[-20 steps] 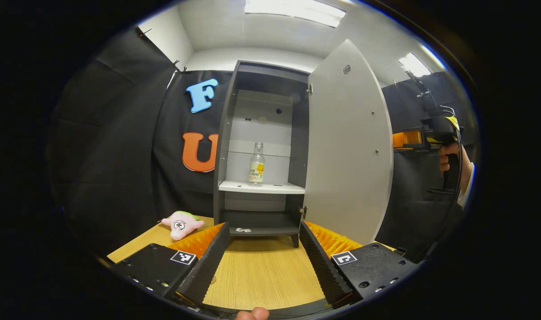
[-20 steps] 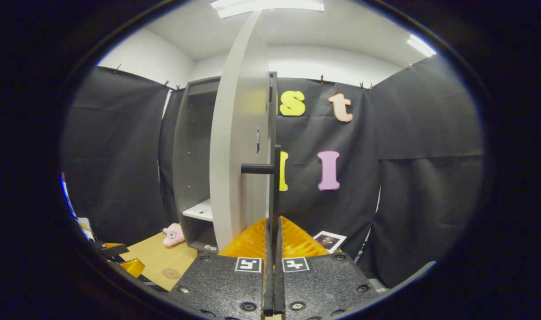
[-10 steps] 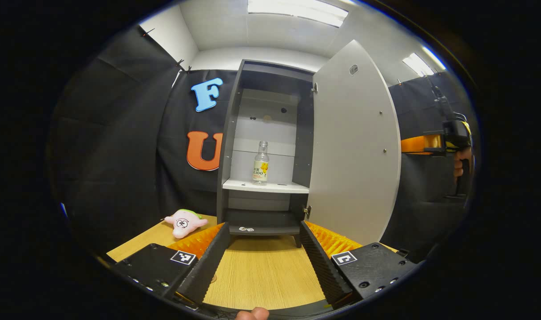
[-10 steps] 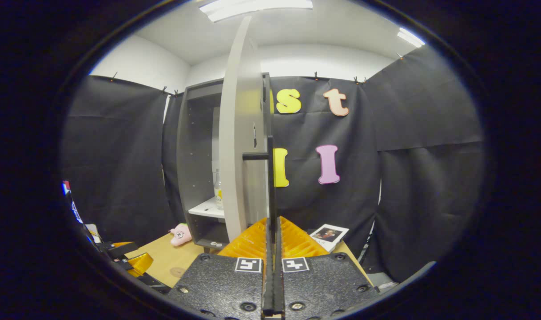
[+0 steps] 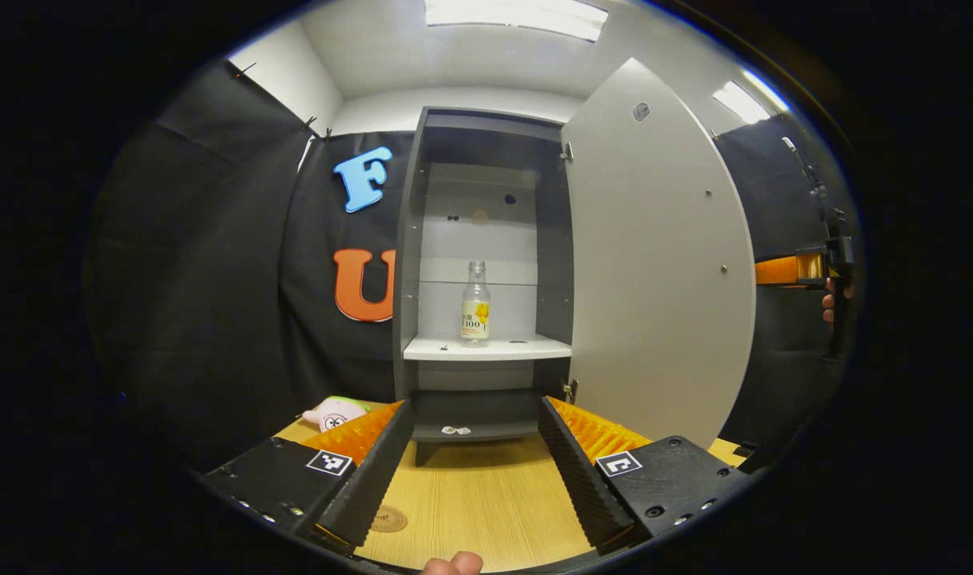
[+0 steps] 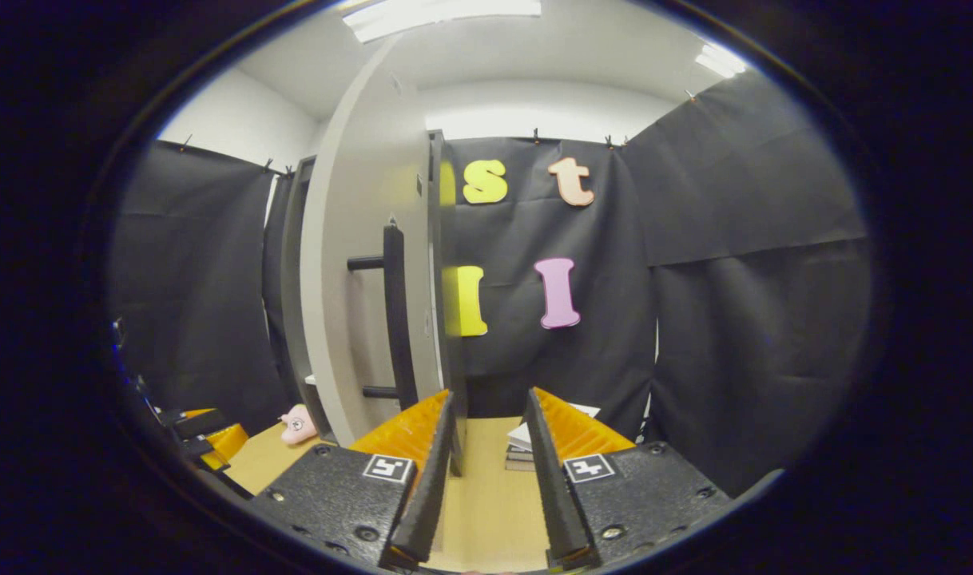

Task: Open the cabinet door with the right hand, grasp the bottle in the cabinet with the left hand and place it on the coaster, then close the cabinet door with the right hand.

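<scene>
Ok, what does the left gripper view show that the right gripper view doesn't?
Left gripper view: the bottle standing upright on the white shelf inside the cabinet, and the coaster on the table. Right gripper view: the door's outer face with its black handle, and a small stack, likely books, past the door. Both: the open door, the cabinet, the pink toy and the table.

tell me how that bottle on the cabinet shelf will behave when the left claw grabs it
The bottle looks tall and narrow on a small base, so a sideways nudge could tip it. It appears clear and smooth, possibly glass, so perhaps slippery and rigid. Its round body would likely roll along the white shelf if it fell.
</scene>
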`<state>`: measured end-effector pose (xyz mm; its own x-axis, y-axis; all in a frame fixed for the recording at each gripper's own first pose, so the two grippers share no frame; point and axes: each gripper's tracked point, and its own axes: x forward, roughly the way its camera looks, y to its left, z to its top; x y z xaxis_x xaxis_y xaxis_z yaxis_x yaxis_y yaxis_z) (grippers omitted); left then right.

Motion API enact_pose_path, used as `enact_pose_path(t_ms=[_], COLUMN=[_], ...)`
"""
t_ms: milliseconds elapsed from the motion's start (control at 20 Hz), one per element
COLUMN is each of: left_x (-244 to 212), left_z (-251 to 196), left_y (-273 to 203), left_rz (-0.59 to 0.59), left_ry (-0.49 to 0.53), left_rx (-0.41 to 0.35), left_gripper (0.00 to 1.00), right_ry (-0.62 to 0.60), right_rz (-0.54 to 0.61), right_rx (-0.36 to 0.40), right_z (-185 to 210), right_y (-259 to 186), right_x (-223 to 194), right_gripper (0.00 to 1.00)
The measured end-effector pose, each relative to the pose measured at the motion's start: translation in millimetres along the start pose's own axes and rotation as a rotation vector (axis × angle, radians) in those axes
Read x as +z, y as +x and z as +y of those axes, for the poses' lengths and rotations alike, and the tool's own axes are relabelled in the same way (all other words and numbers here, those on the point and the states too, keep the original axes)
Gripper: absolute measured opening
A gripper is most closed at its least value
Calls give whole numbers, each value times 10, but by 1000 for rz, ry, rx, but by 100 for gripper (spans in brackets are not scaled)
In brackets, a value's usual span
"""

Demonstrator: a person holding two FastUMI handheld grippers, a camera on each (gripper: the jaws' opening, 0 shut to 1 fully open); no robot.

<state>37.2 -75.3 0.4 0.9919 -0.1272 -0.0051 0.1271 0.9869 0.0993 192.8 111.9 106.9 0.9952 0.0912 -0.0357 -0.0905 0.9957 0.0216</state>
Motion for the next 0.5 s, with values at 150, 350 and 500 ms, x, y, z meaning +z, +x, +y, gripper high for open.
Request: enact_pose_path(t_ms=[150,350,500], left_x=[168,502,687], left_z=[-46,-92,-72], left_y=[361,944,1519], left_rz=[-23,-81,-98], left_ry=[8,25,3], left_rx=[-18,-36,-37], left_gripper=[95,95,95], right_ry=[4,18,34], right_rz=[-19,-32,-24], right_rx=[12,1,-3], right_z=[23,-22,-52], right_y=[90,167,205], right_x=[38,54,36], right_gripper=[78,88,88])
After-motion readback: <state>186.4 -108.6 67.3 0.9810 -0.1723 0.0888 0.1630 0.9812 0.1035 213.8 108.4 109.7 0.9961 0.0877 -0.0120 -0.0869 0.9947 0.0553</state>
